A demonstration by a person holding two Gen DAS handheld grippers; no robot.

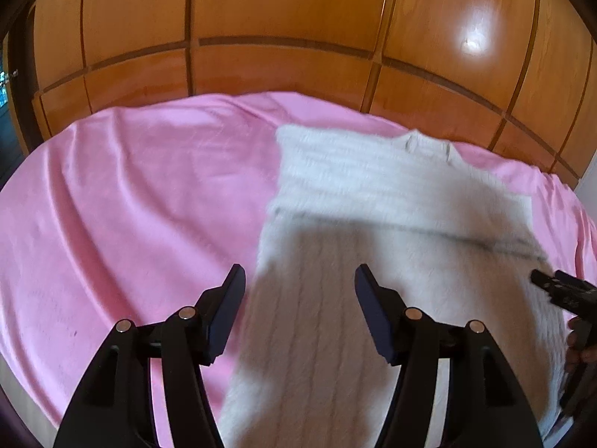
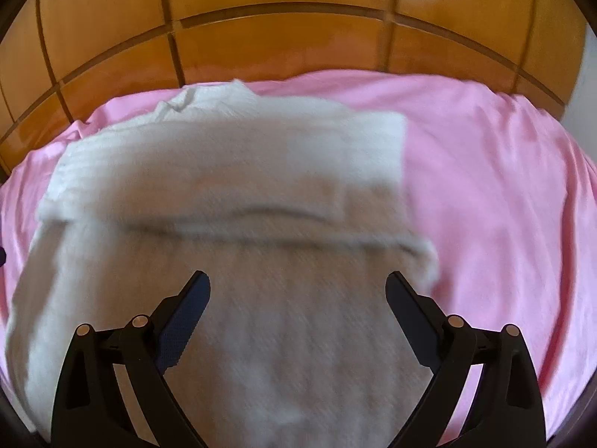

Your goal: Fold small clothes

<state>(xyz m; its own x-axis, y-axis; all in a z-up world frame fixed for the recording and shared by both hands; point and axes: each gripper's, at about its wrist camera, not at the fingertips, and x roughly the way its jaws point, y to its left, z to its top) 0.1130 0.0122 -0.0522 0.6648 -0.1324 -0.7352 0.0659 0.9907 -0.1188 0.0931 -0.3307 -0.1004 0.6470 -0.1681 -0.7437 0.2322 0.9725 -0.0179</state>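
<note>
while a white knit sweater (image 1: 373,231) lies flat on the pink bedsheet (image 1: 130,194), its collar (image 1: 429,145) points toward the wooden wardrobe (image 1: 261,30) and its long axis runs from the near edge of the bed away to that collar, with one sleeve folded across the chest. above its lower body the left gripper (image 1: 300,276) hangs with jaws spread wide, holding nothing, over the sweater's left edge. the right gripper (image 2: 298,280) is likewise wide and empty over the knit, and whether its fingers touch the cloth cannot be told through the blur.
</note>
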